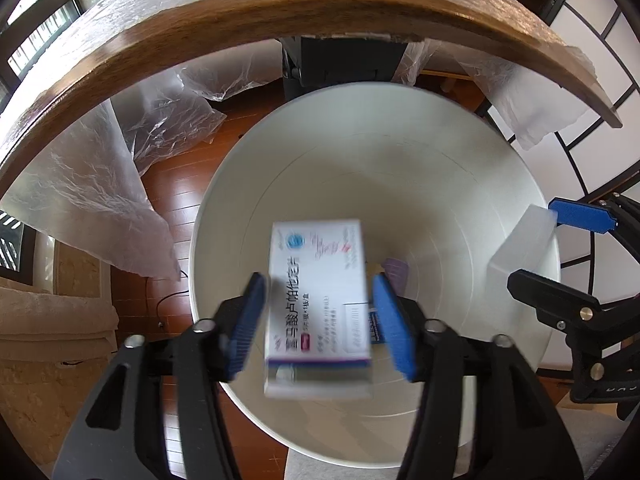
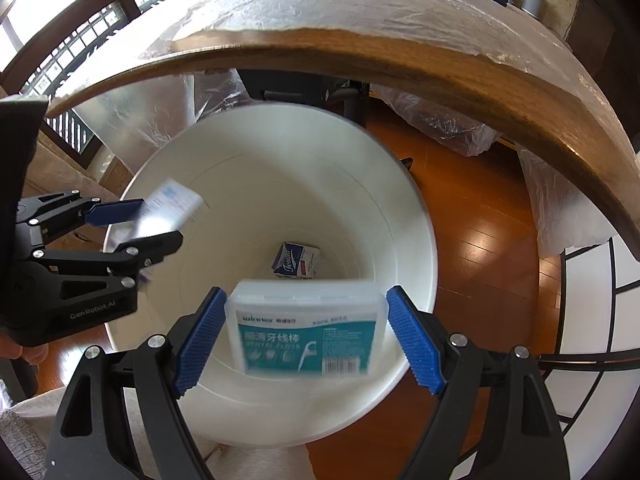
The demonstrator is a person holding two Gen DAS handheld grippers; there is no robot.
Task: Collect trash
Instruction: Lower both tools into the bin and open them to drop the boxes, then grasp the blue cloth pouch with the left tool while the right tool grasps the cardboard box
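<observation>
Both grippers point steeply down over the round white plastic bin (image 1: 400,168) that stands on the reddish wooden floor (image 2: 480,232), just in front of the curved wooden table edge (image 1: 280,12) draped in clear plastic sheeting. That placement suits dropping trash straight into the bin's mouth.

The left gripper (image 1: 318,320) has its blue ribbed pads spread, with a gap on each side of the white cardboard medicine box (image 1: 318,300). The box is blurred and lies between the pads without being pinched, so it is probably released and falling. Its large Chinese print is only partly legible; a blue round logo sits at 1 corner.

The right gripper (image 2: 306,336) frames a clear rectangular plastic case with a teal label (image 2: 306,332). Thin gaps show beside both pads and the case is blurred too, so I judge it let go, though contact at the pad tips cannot be ruled out. The label reads "winner" and "牙线棒", with a floss-pick drawing and a barcode.

At the bin's bottom lies 1 small blue-and-white tissue packet (image 2: 297,261) marked "Tempo". The left gripper's body carries "GenRobot.AI".
</observation>
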